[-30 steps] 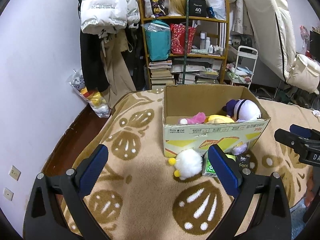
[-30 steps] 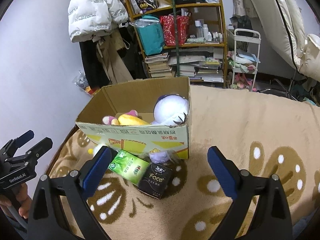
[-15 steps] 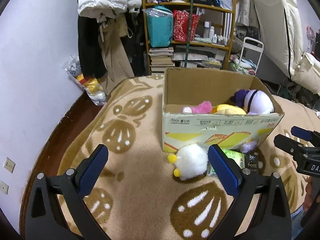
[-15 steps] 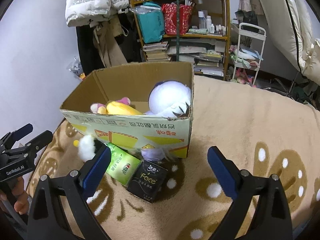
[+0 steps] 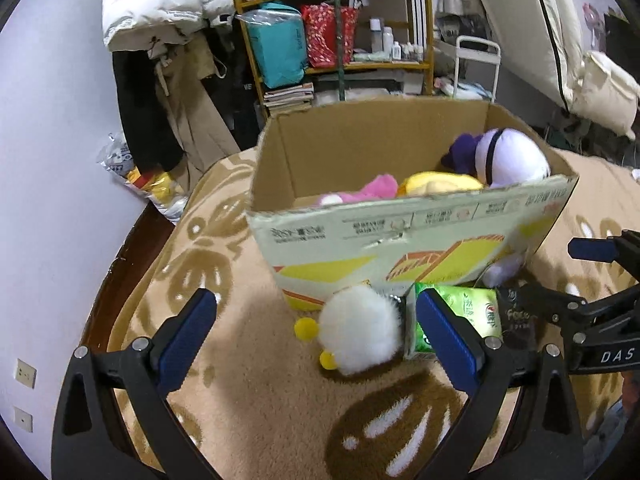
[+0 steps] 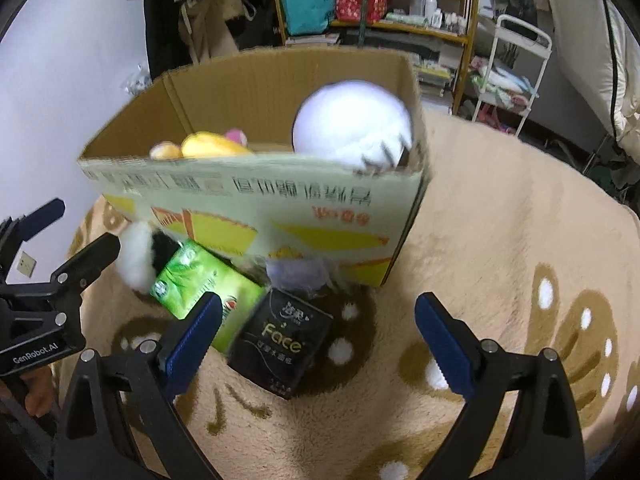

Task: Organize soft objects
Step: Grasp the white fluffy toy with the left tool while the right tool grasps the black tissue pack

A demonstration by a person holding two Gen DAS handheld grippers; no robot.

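Note:
A cardboard box [image 5: 400, 236] [image 6: 256, 204] stands on the beige blanket and holds a white-and-purple plush [image 5: 508, 158] [image 6: 352, 128], a yellow plush [image 5: 436, 184] [image 6: 212, 146] and a pink plush [image 5: 372, 190]. In front of the box lie a fluffy white toy with yellow feet [image 5: 360, 334] [image 6: 138, 258], a green tissue pack [image 5: 460, 316] [image 6: 204, 288], a black "Face" tissue pack [image 6: 280, 338] and a pale purple plush [image 6: 296, 274]. My left gripper [image 5: 316, 338] is open just short of the white toy. My right gripper [image 6: 318, 336] is open around the black pack.
The blanket [image 5: 240, 400] with brown patterns covers the bed. Behind the box are a wooden shelf [image 5: 340, 40] full of bags and books, hanging coats [image 5: 160, 40], a white cart [image 5: 478, 64] and a mattress leaning on the wall. The other gripper shows at each view's edge.
Both grippers have moved forward and down toward the items in front of the box. The box and the toys now look much larger. Both jaws stay open.

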